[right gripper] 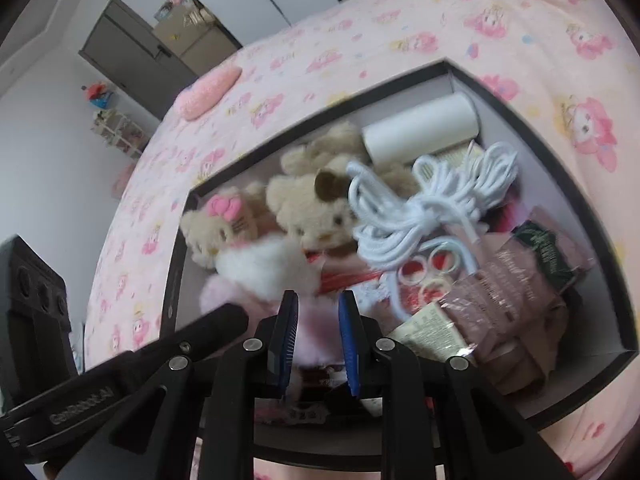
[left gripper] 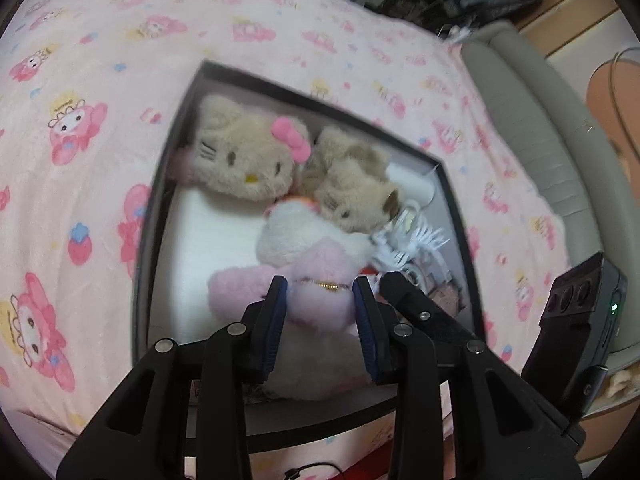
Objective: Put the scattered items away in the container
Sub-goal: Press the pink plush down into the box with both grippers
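A dark-rimmed box (left gripper: 316, 100) (right gripper: 320, 98) lies on the bed. Inside it are a beige kitty plush with a pink bow (left gripper: 240, 152) (right gripper: 212, 224), a brown-eared beige plush (left gripper: 356, 188) (right gripper: 308, 208), a white roll (right gripper: 420, 128), a coiled white cord (right gripper: 420, 204) and brown packets (right gripper: 500, 292). A pink and white plush (left gripper: 316, 264) (right gripper: 218, 292) hangs low over the box's near end. My left gripper (left gripper: 320, 292) is shut on its pink body. My right gripper (right gripper: 319, 304) sits just to the right, nearly closed, with pink fur pinched between its pads.
A pink cartoon-print bedspread (left gripper: 80, 120) surrounds the box on all sides. A grey padded bed edge (left gripper: 552, 140) runs along the right. A pink fluffy cushion (right gripper: 208, 90) lies at the bed's far end, with a dark door (right gripper: 132, 56) and shelves beyond.
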### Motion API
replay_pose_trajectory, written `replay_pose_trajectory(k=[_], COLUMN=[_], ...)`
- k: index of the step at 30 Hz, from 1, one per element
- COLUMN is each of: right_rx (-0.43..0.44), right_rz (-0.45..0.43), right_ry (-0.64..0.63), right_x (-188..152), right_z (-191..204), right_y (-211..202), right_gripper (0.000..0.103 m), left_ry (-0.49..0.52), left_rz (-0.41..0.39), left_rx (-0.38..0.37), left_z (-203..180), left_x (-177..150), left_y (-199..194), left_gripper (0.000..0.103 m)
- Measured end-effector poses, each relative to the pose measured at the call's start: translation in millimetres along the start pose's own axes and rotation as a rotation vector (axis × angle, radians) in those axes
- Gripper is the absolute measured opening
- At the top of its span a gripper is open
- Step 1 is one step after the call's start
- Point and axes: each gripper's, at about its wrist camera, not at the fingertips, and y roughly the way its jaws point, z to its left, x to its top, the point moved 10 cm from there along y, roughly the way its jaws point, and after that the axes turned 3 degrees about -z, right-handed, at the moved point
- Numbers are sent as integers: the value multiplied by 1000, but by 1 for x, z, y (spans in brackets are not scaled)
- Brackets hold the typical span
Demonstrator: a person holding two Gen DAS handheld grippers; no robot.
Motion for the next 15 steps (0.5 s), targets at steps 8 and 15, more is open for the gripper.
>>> replay_pose_trajectory(k=[8, 15], right_rx=[6, -78], right_rz=[77, 66], right_ry=[-12, -77], right_x=[-12, -10], right_z=[3, 0], right_y=[13, 22], right_gripper=[18, 17], left_ry=[-2, -34], left_rz=[-9, 5], left_rx=[-20, -26], left_z=[4, 7], left_x=[-5, -5], left_y=[0, 18], left_gripper=[32, 35])
